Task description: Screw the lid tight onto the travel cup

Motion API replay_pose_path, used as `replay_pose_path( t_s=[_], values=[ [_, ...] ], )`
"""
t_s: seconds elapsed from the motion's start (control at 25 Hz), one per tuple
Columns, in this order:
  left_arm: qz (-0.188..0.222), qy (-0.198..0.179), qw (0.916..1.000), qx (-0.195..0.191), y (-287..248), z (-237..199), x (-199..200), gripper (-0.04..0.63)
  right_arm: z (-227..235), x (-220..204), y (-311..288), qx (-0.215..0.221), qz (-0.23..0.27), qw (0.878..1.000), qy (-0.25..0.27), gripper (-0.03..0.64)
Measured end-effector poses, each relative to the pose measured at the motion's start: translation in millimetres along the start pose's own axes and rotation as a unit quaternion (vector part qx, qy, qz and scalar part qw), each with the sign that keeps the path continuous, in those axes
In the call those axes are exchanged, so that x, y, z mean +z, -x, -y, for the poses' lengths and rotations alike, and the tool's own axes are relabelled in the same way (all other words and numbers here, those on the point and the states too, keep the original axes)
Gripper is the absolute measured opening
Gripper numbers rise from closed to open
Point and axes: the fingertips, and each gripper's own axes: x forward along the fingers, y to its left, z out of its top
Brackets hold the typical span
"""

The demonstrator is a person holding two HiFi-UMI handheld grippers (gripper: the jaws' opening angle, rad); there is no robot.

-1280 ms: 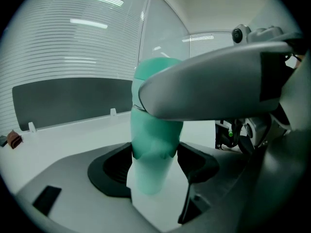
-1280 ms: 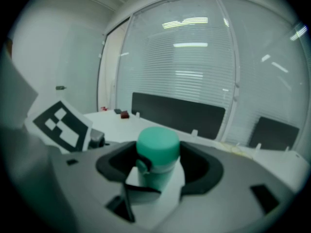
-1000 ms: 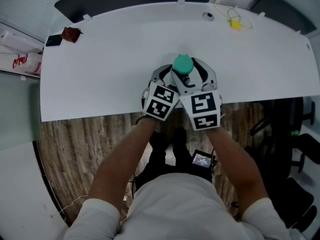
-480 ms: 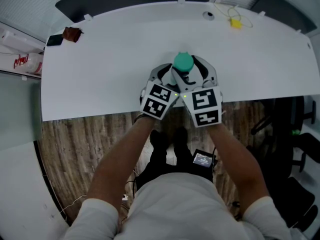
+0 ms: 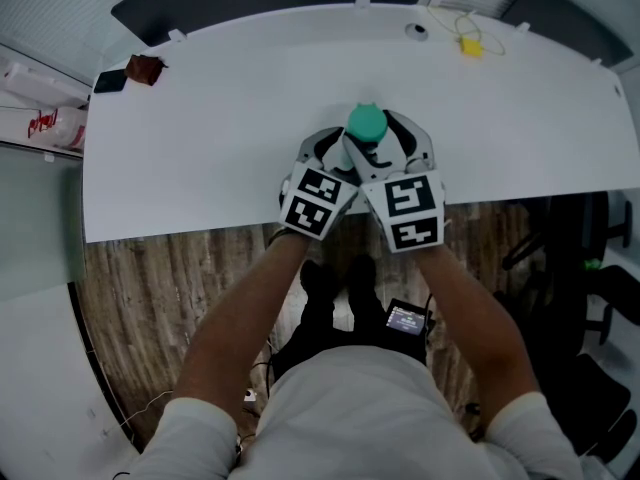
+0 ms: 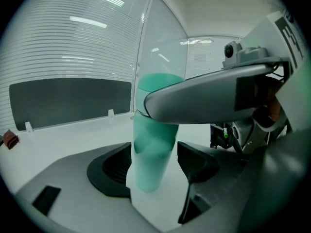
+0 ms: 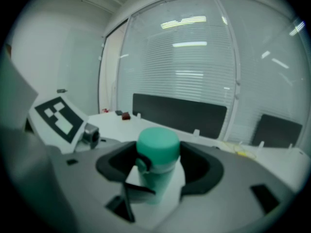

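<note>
Lighting: bright, even, from overhead ceiling strips; soft shadows. Gripper views: fisheye-warped, dark-vignetted corners, near parts blurred.

Teal travel cup [image 6: 150,154] stands upright near the front of the table [image 5: 200,118], rounded lid [image 7: 158,147] on top.

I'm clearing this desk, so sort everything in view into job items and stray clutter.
Job:
travel cup
lid
left hand-held gripper, on the cup
right hand-held gripper, on the lid

Stray:
yellow item
brown object
dark flat object
</note>
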Motion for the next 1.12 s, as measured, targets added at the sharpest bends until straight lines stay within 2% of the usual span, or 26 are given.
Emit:
replay_pose_path(
  t_s=[0.24,1.12],
  values=[
    [0.003,-0.001,1.0,0.001,3.3,-1.2,2.6,0.307,-3.2,4.8,-0.7,0.012,0.004,1.0,0.005,0.295],
    [0.006,-0.001,1.0,0.001,6.5,0.2,6.5,0.307,-1.0,9.9,3.7,0.011,0.009,1.0,0.014,0.295]
  ],
)
